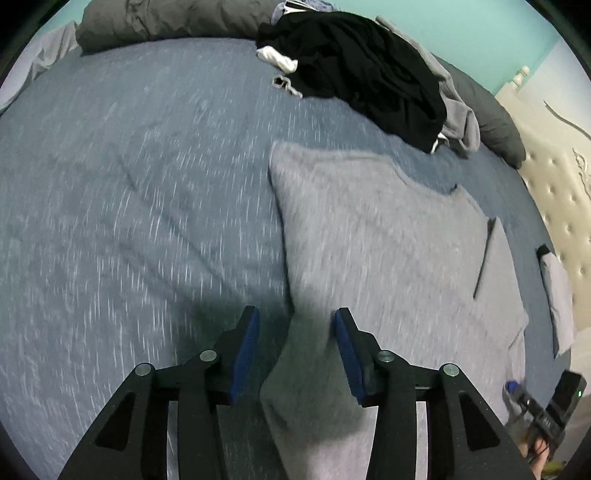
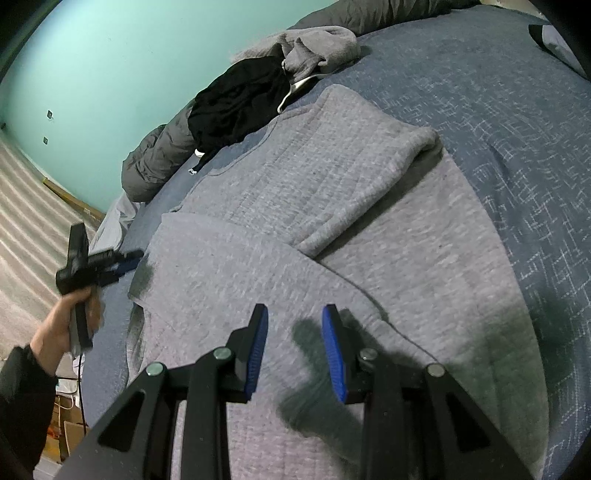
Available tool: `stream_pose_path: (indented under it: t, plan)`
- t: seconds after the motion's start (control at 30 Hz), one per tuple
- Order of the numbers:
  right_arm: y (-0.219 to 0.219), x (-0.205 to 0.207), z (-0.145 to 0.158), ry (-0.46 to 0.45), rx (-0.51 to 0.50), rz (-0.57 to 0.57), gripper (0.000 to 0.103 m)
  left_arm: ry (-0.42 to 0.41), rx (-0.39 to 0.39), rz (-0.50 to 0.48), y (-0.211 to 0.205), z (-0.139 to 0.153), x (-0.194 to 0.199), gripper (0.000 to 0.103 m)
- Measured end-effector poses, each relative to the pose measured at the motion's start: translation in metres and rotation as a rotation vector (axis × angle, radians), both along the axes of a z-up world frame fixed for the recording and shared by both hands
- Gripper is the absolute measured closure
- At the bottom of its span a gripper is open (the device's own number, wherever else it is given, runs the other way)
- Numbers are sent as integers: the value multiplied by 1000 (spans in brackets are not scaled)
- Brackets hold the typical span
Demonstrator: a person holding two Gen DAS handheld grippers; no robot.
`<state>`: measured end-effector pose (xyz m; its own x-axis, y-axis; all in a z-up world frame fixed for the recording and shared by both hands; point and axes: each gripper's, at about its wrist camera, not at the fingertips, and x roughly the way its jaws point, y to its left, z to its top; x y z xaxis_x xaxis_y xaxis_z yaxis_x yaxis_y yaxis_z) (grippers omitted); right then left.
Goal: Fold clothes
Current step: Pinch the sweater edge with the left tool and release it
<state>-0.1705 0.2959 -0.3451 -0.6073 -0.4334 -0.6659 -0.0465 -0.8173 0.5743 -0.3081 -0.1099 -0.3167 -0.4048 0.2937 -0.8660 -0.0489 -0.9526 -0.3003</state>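
Observation:
A light grey sweatshirt (image 1: pixel 388 240) (image 2: pixel 332 206) lies spread on the blue bed cover (image 1: pixel 129 184) (image 2: pixel 517 129). One sleeve (image 2: pixel 354 166) is folded across its body. My left gripper (image 1: pixel 295 317) is open above the garment's left edge, and its blue pads touch no cloth. In the right wrist view a hand (image 2: pixel 70 317) holds this left gripper (image 2: pixel 135 256) just off the sweatshirt's corner. My right gripper (image 2: pixel 294 314) hovers open over the sweatshirt's near part, with nothing between its fingers. Its tip (image 1: pixel 513 387) shows at the lower right of the left wrist view.
A pile of black clothes (image 1: pixel 369 70) (image 2: pixel 236 107) and a grey hoodie (image 2: pixel 317 48) lie at the bed's far side. A dark grey duvet (image 1: pixel 147 18) (image 2: pixel 155 162) runs along the teal wall. A folded pale item (image 1: pixel 557 295) sits by the tufted headboard (image 1: pixel 554 192).

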Motion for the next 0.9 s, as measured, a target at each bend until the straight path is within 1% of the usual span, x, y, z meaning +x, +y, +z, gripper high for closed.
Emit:
stream_pose_path:
  t: [0.03, 0.07, 0.13, 0.2, 0.27, 0.33, 0.4, 0.43, 0.5, 0.6, 0.67, 0.73, 0.8, 0.9]
  plan:
    - [0, 1, 0, -1, -1, -1, 73, -5, -3, -4, -1, -3, 3, 85]
    - [0, 1, 0, -2, -3, -1, 73, -4, -8, -4, -2, -4, 8, 93]
    - [-1, 0, 1, -1, -3, 1, 73, 11, -20, 6, -4, -3, 12, 96]
    - [-2, 0, 2, 4, -2, 4, 73, 37, -47, 19, -4, 0, 13, 96]
    - [-2, -1, 2, 5, -2, 6, 73, 40, -78, 25, -3, 1, 14, 96]
    - [-2, -1, 2, 4, -1, 8, 73, 40, -73, 31, -2, 1, 17, 96]
    - [-2, -1, 2, 5, -2, 6, 73, 39, -43, 39, -3, 3, 22, 94]
    - [-1, -1, 2, 5, -4, 3, 73, 39, -37, 39, -3, 4, 25, 89]
    - [1, -2, 2, 5, -8, -2, 73, 37, -61, 21, 0, 3, 32, 80]
    - [1, -2, 2, 7, -10, -3, 73, 31, -94, 7, 2, -2, 40, 80]
    - [0, -3, 2, 8, -10, 1, 73, 19, -109, 15, 0, -11, 44, 77]
    - [-1, -3, 2, 10, -7, 4, 73, 20, -106, 26, -2, -18, 47, 77]
    - [0, -3, 1, 8, -7, 2, 73, 32, -107, 33, -2, -17, 50, 77]
    - [1, -4, 0, 4, -11, -4, 73, 65, -119, 50, -4, -5, 53, 77]
